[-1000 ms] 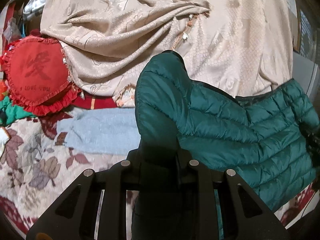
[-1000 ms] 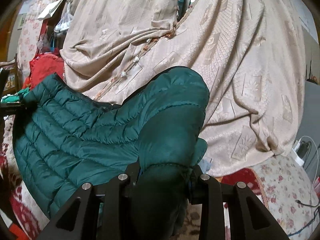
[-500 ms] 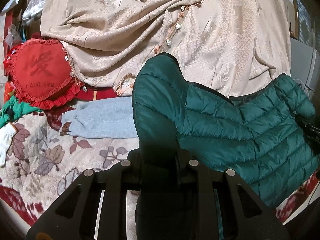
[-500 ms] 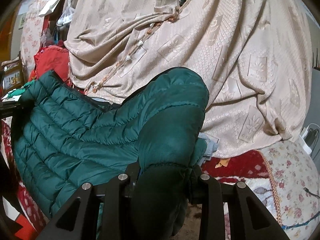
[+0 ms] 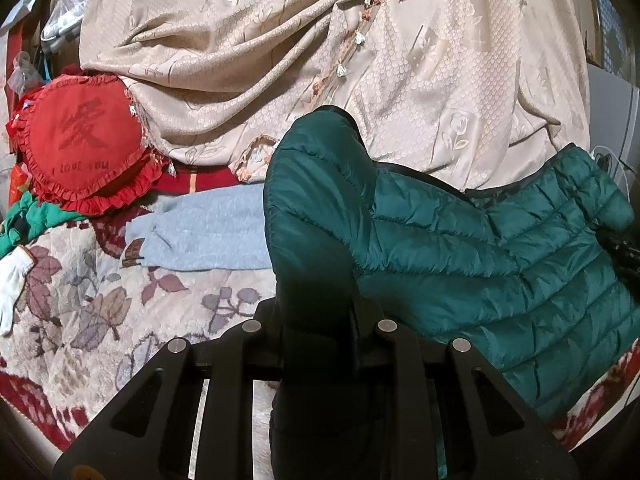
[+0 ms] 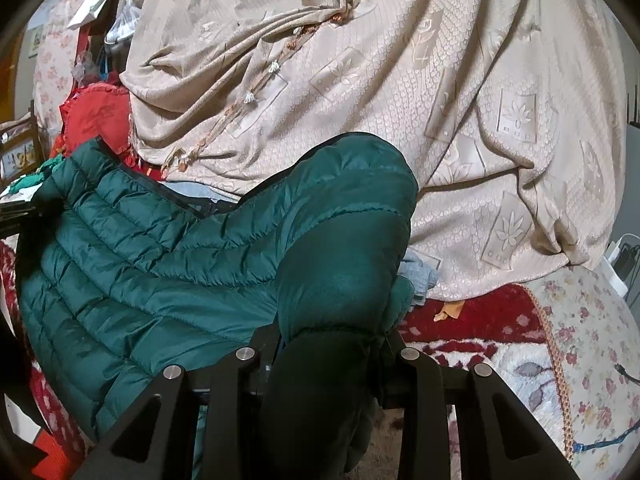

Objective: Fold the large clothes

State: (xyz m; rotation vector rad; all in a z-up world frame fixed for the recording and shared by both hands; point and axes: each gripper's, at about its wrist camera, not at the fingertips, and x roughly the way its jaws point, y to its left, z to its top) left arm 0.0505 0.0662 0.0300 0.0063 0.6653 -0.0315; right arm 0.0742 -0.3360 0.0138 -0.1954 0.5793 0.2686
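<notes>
A dark green quilted puffer jacket (image 5: 500, 264) hangs stretched between both grippers above the bed. My left gripper (image 5: 318, 320) is shut on one bunched end of it, and the padded cloth bulges up over the jaws and hides the fingertips. The jacket (image 6: 132, 256) spreads to the left in the right wrist view. There my right gripper (image 6: 332, 344) is shut on its other bunched end, fingertips buried in the fabric. The far end of the jacket in each view reaches the other gripper at the frame edge.
A big beige patterned cloth (image 5: 320, 64) is heaped behind the jacket. A red heart cushion (image 5: 84, 144) and a folded light blue garment (image 5: 204, 232) lie on the floral bedspread (image 5: 80, 312). A white glove (image 5: 14, 280) lies far left. Cables and a plug strip (image 6: 618, 264) sit at right.
Both grippers have sunk a little with the jacket, so more of the bedspread and the blue garment shows below the beige cloth. Both grips are unchanged.
</notes>
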